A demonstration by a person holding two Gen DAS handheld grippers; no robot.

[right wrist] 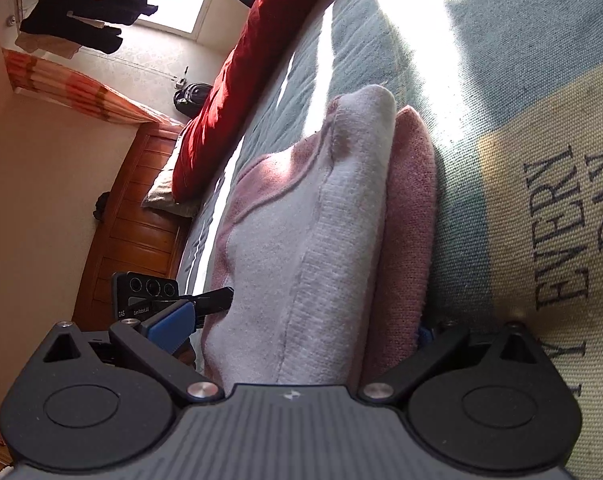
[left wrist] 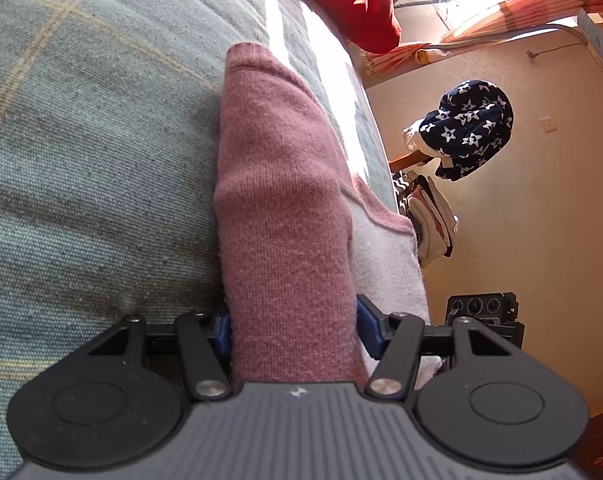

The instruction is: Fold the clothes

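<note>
The left gripper (left wrist: 293, 328) is clamped on a thick fold of the pink-and-white sweater (left wrist: 277, 208); the pink knit runs straight ahead from between its blue pads (left wrist: 367, 330) and fills the whole gap between them. To this gripper's left, touching the fold, lies the grey-green checked bedspread (left wrist: 81, 140). To its right the white part of the garment drops away at the bed's edge, and beyond that edge there is open room down to a beige wall, where a star-patterned dark garment (left wrist: 471, 128) hangs well apart from the gripper. Far ahead lies a red quilt (left wrist: 357, 4).

The right gripper (right wrist: 301, 328) likewise grips the sweater (right wrist: 321, 220), here a stacked bundle with white layers on the left and pink ones on the right, pressed between its two pads (right wrist: 173, 322). The bundle reaches forward from the jaws and ends in a rounded tip. To the right, just beside the cloth, the bedspread (right wrist: 481, 60) carries a cream patch printed with "EVERY DAY" (right wrist: 561, 232). To the left, past the bed's edge, stand a wooden headboard (right wrist: 141, 216) and the other gripper's camera body (right wrist: 145, 292).

Both grippers are rolled on their sides, low against the bed, pointing along the cloth.
</note>
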